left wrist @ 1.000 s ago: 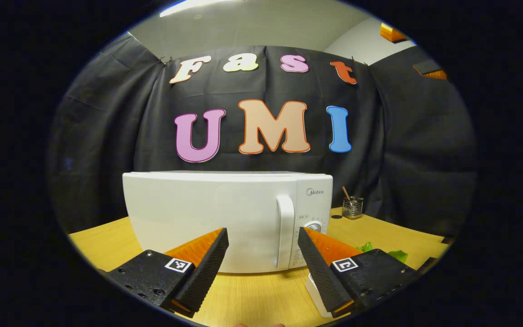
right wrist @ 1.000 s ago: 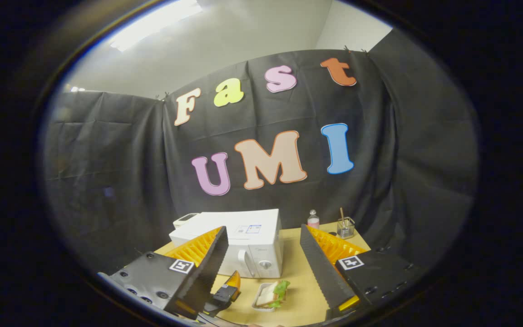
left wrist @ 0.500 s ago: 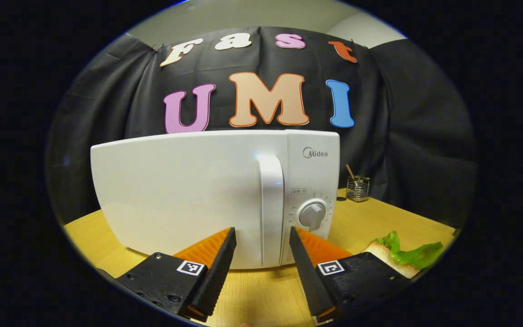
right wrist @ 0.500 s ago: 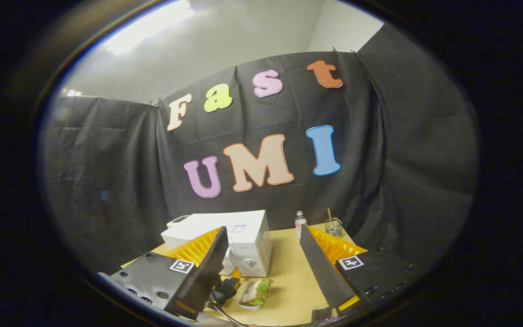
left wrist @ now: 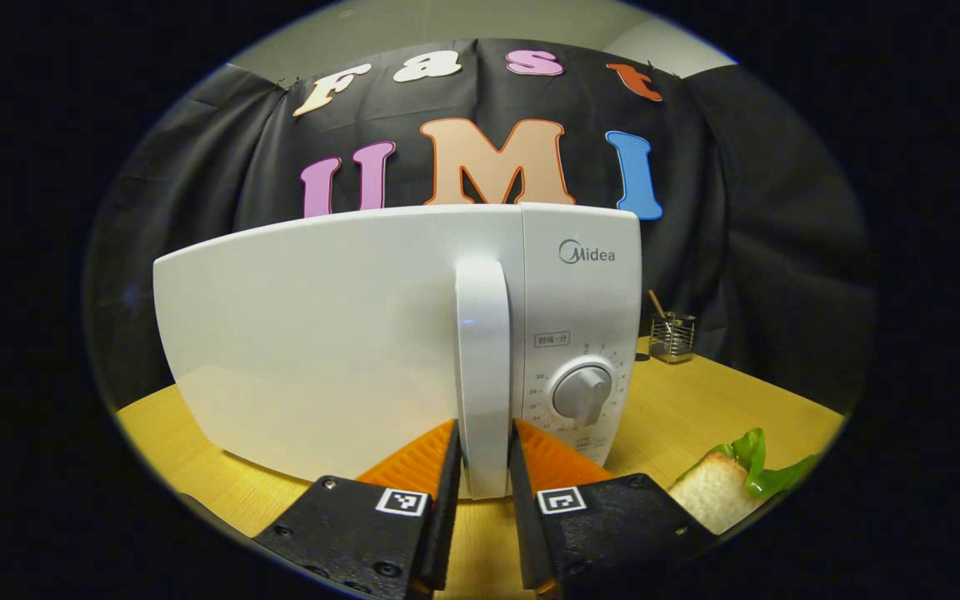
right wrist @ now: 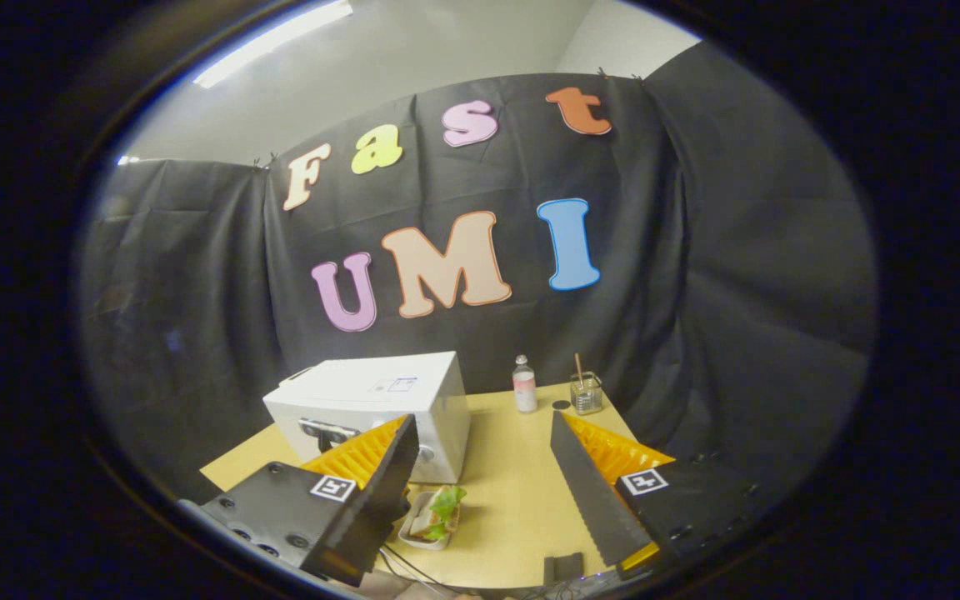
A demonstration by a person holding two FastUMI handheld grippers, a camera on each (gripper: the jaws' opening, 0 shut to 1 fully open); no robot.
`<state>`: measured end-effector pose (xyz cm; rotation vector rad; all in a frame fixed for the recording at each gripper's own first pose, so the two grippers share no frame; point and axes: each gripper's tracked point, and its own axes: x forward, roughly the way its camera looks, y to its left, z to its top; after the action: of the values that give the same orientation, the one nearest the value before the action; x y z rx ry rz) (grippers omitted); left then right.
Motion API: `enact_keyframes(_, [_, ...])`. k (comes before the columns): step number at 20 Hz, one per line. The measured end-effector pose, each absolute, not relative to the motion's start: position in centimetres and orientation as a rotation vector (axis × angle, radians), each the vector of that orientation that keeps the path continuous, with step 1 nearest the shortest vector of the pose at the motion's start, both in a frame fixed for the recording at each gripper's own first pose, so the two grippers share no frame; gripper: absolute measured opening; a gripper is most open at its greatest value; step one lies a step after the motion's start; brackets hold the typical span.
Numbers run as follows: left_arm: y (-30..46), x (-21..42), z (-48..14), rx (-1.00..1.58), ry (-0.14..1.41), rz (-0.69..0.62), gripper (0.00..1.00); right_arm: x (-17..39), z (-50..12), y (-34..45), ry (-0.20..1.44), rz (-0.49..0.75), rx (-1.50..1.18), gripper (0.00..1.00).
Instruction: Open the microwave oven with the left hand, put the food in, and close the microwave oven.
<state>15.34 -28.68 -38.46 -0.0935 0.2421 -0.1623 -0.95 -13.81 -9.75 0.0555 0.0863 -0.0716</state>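
Observation:
The white microwave (left wrist: 322,333) stands close in front in the left gripper view, its door closed. My left gripper (left wrist: 484,454) is shut on the lower part of the upright door handle (left wrist: 482,350), one finger on each side. A sandwich with green lettuce (left wrist: 717,492) lies on the table to the right. In the right gripper view the microwave (right wrist: 372,392) is seen from above and farther off, with the sandwich in a small tray (right wrist: 434,517) in front of it. My right gripper (right wrist: 482,421) hangs open high above the table, holding nothing.
A timer dial (left wrist: 582,392) sits on the microwave's panel right of the handle. At the back right of the wooden table (right wrist: 513,483) stand a small bottle (right wrist: 522,385) and a glass jar (right wrist: 587,393) with a stick. A small dark object (right wrist: 563,568) lies near the front edge.
My left gripper moved in toward the microwave and its fingers closed onto the door handle. The right gripper drifted, so the microwave and tray sit farther left in its view.

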Motion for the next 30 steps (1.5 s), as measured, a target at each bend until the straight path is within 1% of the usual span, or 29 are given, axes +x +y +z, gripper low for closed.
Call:
enact_keyframes(1, [-28.6,15.3,-38.4,-0.100,0.238,-0.145,0.32,-0.9,-10.1,-13.9,0.090,-0.072,0.053,0.91])
enact_keyframes(4, [-28.9,15.4,-38.5,-0.102,0.236,-0.136,0.30,-0.9,-10.7,-14.4,0.097,-0.077,0.051,0.91])
enact_keyframes(5, [-28.9,15.4,-38.5,-0.110,0.236,-0.138,0.27,-1.0,-10.9,-14.6,0.098,-0.084,0.054,0.99])
enact_keyframes(6, [-29.0,15.4,-38.5,-0.111,0.241,-0.142,0.25,-1.0,-11.2,-14.7,0.101,-0.087,0.058,0.91])
enact_keyframes(7, [-29.0,15.4,-38.5,-0.100,0.246,-0.144,0.22,-0.9,-11.4,-14.6,0.102,-0.084,0.066,0.99])
enact_keyframes(10, [-28.8,14.9,-38.7,-0.102,0.251,-0.137,0.13,-0.8,-12.1,-14.1,0.112,-0.063,0.089,0.99])
enact_keyframes(11, [-28.8,14.9,-38.5,-0.111,0.238,-0.138,0.09,-0.8,-12.3,-13.9,0.117,-0.059,0.091,0.92])
enact_keyframes(12, [-29.0,14.9,-38.5,-0.111,0.238,-0.142,0.08,-0.8,-12.4,-13.9,0.119,-0.058,0.085,0.99])
enact_keyframes(14, [-29.0,14.8,-38.3,-0.099,0.225,-0.149,0.08,-0.8,-12.2,-13.9,0.109,-0.064,0.070,0.99])
enact_keyframes(16, [-28.6,13.4,-38.7,-0.125,0.251,-0.142,0.08,-0.7,-12.3,-13.2,0.105,-0.053,0.068,0.99])
enact_keyframes(17, [-28.1,12.9,-37.6,-0.151,0.185,-0.139,0.07,-0.6,-12.5,-12.8,0.107,-0.042,0.070,0.99])
enact_keyframes(19, [-28.2,11.1,-37.9,-0.128,0.181,-0.162,0.07,-0.6,-12.8,-12.7,0.111,-0.041,0.072,0.99])
enact_keyframes(20, [-27.7,10.4,-37.2,-0.133,0.158,-0.174,0.07,-0.5,-12.9,-12.5,0.112,-0.039,0.067,0.99])
enact_keyframes(21, [-27.4,9.4,-37.8,-0.142,0.187,-0.191,0.07,-0.5,-13.1,-12.2,0.113,-0.037,0.059,0.99])
enact_keyframes(22, [-27.2,8.6,-37.6,-0.146,0.187,-0.211,0.09,-0.4,-13.1,-12.0,0.110,-0.036,0.052,0.99])
enact_keyframes(23, [-26.9,7.6,-37.4,-0.146,0.187,-0.229,0.14,-0.3,-13.1,-11.8,0.106,-0.036,0.050,0.99])
enact_keyframes(27, [-25.2,4.8,-37.3,-0.126,0.193,-0.285,0.24,0.2,-13.9,-10.4,0.116,-0.008,0.063,0.99])
enact_keyframes(28, [-24.9,4.3,-38.1,-0.117,0.219,-0.308,0.25,0.2,-14.1,-10.2,0.120,-0.008,0.055,0.99])
enact_keyframes(30, [-23.9,3.1,-39.2,-0.152,0.279,-0.349,0.32,0.2,-14.3,-9.8,0.123,-0.006,0.031,0.99])
